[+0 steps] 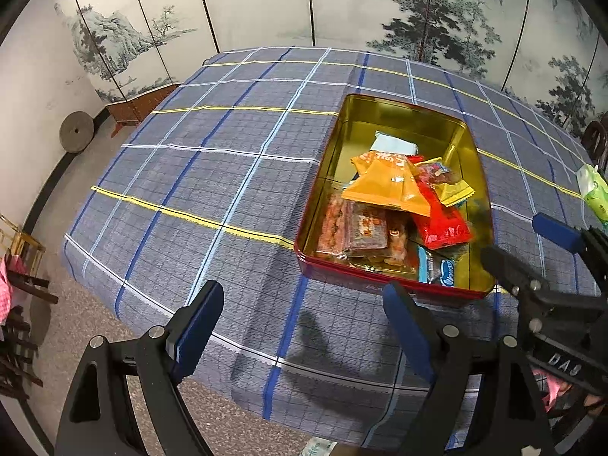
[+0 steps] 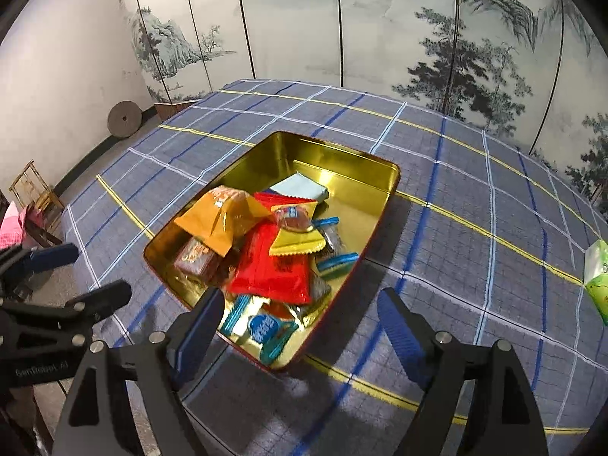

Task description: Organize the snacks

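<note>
A red tin with a gold inside (image 1: 399,114) (image 2: 342,159) sits on the plaid cloth and holds several snack packets: an orange bag (image 1: 383,184) (image 2: 220,220), a red bag (image 1: 440,220) (image 2: 269,269), a yellow packet (image 2: 298,245), a pale blue packet (image 1: 395,147) (image 2: 302,188) and a blue wafer pack (image 1: 437,268) (image 2: 266,326). My left gripper (image 1: 304,326) is open and empty over the cloth, left of the tin's near edge. My right gripper (image 2: 300,326) is open and empty above the tin's near corner; it also shows in the left wrist view (image 1: 532,243).
The table carries a blue plaid cloth (image 1: 212,174) (image 2: 475,266). A green tissue pack (image 1: 592,193) (image 2: 596,277) lies at the right edge. A painted folding screen (image 2: 342,38) stands behind. A stone disc (image 1: 76,132) leans on the left wall; chairs stand at left.
</note>
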The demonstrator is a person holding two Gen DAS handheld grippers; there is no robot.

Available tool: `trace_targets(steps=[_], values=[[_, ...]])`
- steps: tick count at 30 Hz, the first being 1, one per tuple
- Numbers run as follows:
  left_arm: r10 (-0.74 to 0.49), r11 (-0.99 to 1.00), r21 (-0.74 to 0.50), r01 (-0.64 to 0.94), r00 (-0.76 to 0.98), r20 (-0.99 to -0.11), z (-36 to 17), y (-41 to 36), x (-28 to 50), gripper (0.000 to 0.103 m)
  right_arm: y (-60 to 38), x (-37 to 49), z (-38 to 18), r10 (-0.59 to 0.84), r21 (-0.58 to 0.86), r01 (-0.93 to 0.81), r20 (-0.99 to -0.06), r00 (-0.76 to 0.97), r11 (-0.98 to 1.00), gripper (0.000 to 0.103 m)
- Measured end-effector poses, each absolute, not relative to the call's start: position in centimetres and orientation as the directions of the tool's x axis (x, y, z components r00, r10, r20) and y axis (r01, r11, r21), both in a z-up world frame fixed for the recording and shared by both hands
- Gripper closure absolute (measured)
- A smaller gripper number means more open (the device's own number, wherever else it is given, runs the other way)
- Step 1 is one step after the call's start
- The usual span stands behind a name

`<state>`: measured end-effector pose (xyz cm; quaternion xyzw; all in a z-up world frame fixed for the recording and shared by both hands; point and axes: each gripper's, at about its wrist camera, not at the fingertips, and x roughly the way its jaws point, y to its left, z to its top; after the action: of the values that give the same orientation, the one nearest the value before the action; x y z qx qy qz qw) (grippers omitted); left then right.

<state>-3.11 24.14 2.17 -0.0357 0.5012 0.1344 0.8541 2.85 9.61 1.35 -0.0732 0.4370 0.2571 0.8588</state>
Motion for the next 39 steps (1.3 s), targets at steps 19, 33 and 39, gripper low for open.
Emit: trace_targets(steps=[19, 33, 39], values=[[0.233, 0.960, 0.128, -0.248, 0.457, -0.859, 2.0, 22.4, -2.7, 0.019, 8.7, 2.1, 0.3, 0.372, 0.099, -0.505, -0.797, 0.476, 0.858, 0.018], [0.241, 0.958, 0.137, -0.251, 0.452, -0.859, 1.8, 22.5, -2.3, 0.019, 8.4, 2.4, -0.4, 0.363, 0.100, -0.499, -0.808, 0.464, 0.861, 0.018], [0.243, 0.958, 0.140, -0.250, 0.449, -0.860, 1.7, 22.4, -2.2, 0.019, 8.4, 2.5, -0.8, 0.362, 0.104, -0.498, -0.814, 0.455, 0.861, 0.018]])
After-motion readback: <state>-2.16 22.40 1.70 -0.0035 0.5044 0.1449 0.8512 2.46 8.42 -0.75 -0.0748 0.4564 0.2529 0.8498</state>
